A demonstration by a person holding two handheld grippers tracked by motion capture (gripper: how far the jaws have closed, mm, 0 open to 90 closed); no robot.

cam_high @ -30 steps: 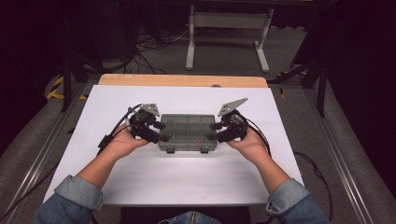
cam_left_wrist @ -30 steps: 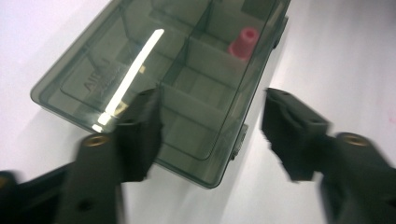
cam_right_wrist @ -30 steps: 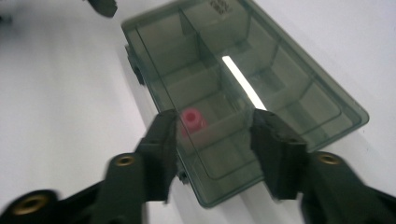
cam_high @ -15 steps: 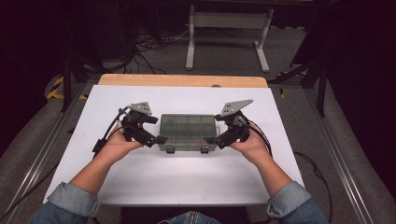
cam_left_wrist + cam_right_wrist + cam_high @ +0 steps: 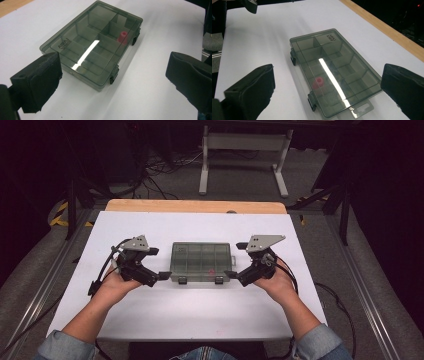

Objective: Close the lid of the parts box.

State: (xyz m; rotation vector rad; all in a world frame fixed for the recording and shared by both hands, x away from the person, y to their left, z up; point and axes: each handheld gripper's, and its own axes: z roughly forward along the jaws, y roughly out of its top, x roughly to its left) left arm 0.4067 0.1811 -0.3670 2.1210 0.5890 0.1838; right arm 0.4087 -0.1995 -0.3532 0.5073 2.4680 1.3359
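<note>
Now the left gripper (image 5: 161, 275) and right gripper (image 5: 231, 274) flank the closed compartment box (image 5: 201, 262). Both jaws have just opened wide, holding nothing. A pink piece (image 5: 122, 37) lies inside the box.

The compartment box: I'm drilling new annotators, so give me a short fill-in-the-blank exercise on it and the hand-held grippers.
1. The lid of the compartment box is ____.
2. The small cylinder inside the box is ____ in colour.
3. The jaws of the left hand-held gripper and the right hand-held gripper stand ____, gripping nothing.
4. The box lies on a ____ table.

Missing words: closed; pink; open; white
</note>
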